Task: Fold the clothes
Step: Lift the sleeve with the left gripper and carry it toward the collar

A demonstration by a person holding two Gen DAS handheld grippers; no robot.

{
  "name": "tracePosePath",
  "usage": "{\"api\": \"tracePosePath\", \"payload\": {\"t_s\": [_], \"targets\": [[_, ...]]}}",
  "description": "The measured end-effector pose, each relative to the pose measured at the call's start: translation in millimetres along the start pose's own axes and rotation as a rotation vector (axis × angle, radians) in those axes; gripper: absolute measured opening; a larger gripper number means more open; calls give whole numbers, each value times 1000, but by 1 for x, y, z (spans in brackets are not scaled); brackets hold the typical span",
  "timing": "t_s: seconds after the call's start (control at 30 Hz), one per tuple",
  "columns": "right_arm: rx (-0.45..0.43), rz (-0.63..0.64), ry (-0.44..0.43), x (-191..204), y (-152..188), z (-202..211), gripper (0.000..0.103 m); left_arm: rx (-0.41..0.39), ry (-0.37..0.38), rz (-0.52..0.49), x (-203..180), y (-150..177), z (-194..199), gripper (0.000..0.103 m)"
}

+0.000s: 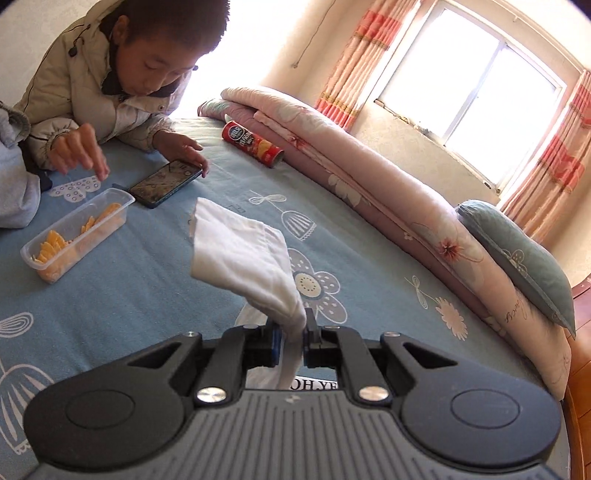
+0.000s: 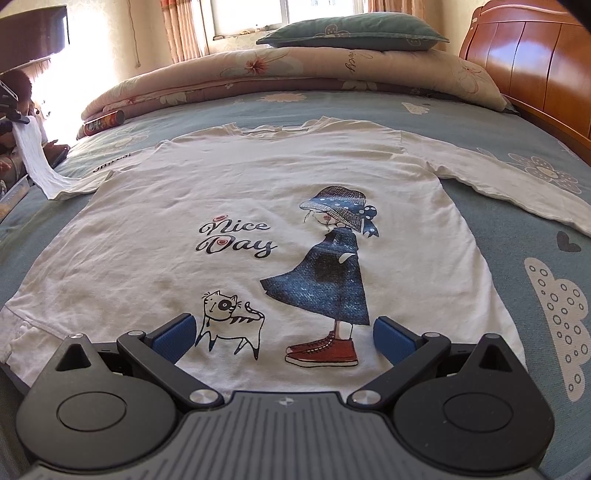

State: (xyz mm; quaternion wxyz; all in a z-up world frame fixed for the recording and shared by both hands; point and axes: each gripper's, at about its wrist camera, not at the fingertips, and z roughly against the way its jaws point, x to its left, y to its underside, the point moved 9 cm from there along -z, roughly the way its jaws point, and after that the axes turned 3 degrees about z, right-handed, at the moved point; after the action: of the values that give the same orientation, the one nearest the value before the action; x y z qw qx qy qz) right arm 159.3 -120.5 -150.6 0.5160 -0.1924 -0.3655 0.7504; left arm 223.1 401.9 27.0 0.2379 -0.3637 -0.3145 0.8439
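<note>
A white long-sleeved shirt (image 2: pixel 229 206) with a "Nice Day" print, a girl and a cat lies flat, front up, on the blue flowered bed sheet (image 2: pixel 517 229). My left gripper (image 1: pixel 293 332) is shut on the shirt's left sleeve (image 1: pixel 243 254) and holds its end up off the bed. The lifted sleeve (image 2: pixel 33 158) hangs at the far left of the right wrist view. The right sleeve (image 2: pixel 498 181) lies stretched out on the sheet. Near the shirt's hem my right gripper (image 2: pixel 283 334) stands open, its blue pads wide apart over the print.
A person in a beige jacket (image 1: pixel 85 85) leans on the bed with a phone (image 1: pixel 166 181) and a clear box of orange snacks (image 1: pixel 74 232). A red snack can (image 1: pixel 253 143) lies by the rolled quilt (image 1: pixel 388 192). A pillow (image 2: pixel 351 35) and wooden headboard (image 2: pixel 535 74) stand behind.
</note>
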Motion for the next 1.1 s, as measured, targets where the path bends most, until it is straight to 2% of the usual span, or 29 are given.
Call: {"api": "tracePosePath", "payload": {"t_s": [0.27,0.57,0.93,1.1], "targets": [[3,-87,-54,-8,-1,7,103,8,85,-144,-101,12,5,9],[20,-130,-70,-17,1,13,103,40,146,-245,-190,49,-6,9],[26,-153,-51,-29,4,20,103,78,236,-365,-280,100,-7,9],[28,-166,-54,-35,5,22,103,112,269,-400,-307,129,-10,9]]}}
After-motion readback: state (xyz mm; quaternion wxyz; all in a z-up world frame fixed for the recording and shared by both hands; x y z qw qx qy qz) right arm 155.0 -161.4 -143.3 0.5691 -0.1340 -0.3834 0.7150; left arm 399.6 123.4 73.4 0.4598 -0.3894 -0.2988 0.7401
